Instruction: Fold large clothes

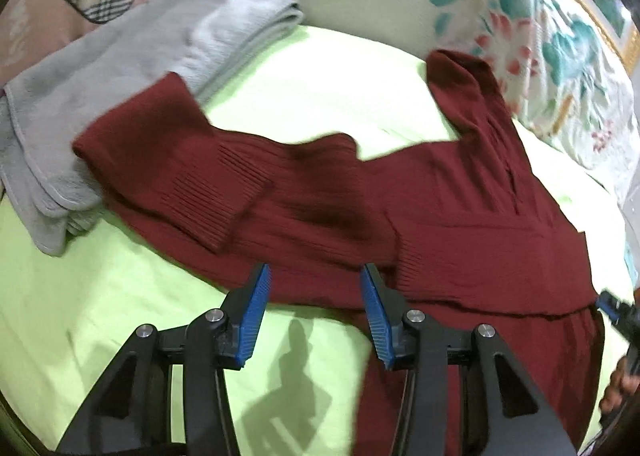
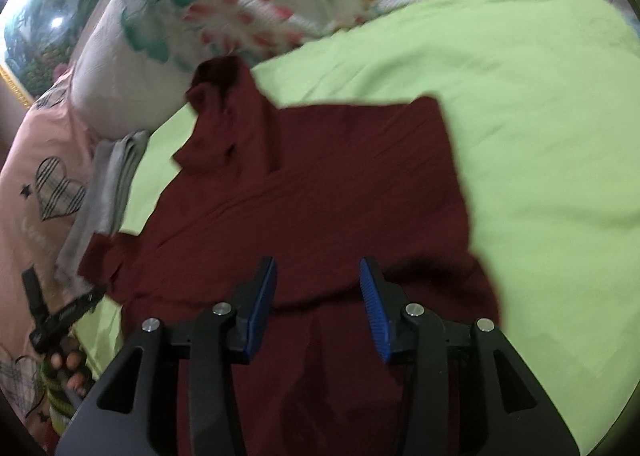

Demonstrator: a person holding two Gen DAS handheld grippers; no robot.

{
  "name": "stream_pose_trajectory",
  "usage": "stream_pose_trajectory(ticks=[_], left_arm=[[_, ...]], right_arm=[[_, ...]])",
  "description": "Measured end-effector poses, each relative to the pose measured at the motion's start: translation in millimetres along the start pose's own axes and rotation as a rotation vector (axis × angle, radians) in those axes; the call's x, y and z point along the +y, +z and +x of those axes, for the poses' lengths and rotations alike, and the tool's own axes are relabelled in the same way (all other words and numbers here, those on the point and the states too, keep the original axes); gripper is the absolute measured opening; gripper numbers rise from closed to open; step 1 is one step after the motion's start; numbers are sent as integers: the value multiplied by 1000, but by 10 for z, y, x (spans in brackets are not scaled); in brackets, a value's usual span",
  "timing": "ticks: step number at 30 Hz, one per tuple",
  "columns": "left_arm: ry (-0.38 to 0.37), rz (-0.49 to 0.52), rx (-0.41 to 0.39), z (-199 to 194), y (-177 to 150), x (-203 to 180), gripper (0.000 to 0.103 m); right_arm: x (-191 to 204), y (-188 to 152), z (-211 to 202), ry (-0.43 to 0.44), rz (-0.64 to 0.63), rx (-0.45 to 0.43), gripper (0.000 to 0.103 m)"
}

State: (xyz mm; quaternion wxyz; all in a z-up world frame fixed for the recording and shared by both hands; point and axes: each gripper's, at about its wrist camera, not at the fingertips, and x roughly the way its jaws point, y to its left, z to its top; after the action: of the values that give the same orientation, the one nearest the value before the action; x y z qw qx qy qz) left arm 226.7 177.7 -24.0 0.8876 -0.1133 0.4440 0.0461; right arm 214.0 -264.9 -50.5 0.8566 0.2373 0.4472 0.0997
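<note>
Dark red ribbed knit sweater (image 1: 460,216), lime green bed sheet (image 1: 304,96), pale grey folded blanket (image 1: 120,68), white pillow (image 2: 168,40) with teal, coral and orange flowers, pink bedcover (image 2: 36,184) with plaid hearts, black grippers with blue pads (image 1: 254,316).

Left gripper (image 1: 316,276) and right gripper (image 2: 318,270): jaws apart, empty.
</note>
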Motion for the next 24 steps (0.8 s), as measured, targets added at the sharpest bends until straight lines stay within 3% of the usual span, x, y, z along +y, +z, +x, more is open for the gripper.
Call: stream_pose_trajectory(ticks=[4,12,13,16,17,19,24], left_arm=[[40,27,-9,58,127,27,59],[188,39,54,653,338,260,59],[203,38,63,716,353,304,57],[264,26,60,805,392,420,13],[254,11,56,776,419,448,5],[199,-44,41,656,456,521,4],[140,-83,-13,318,450,445,3]], right_arm=[[166,-200,130,45,11,60,45],[278,-361,215,48,11,107,45],[287,-368,217,47,12,106,45],[306,-376,231,46,11,108,45],[317,-384,233,45,8,109,45],[338,-406,231,49,0,109,45],[405,-432,217,57,-15,107,44]])
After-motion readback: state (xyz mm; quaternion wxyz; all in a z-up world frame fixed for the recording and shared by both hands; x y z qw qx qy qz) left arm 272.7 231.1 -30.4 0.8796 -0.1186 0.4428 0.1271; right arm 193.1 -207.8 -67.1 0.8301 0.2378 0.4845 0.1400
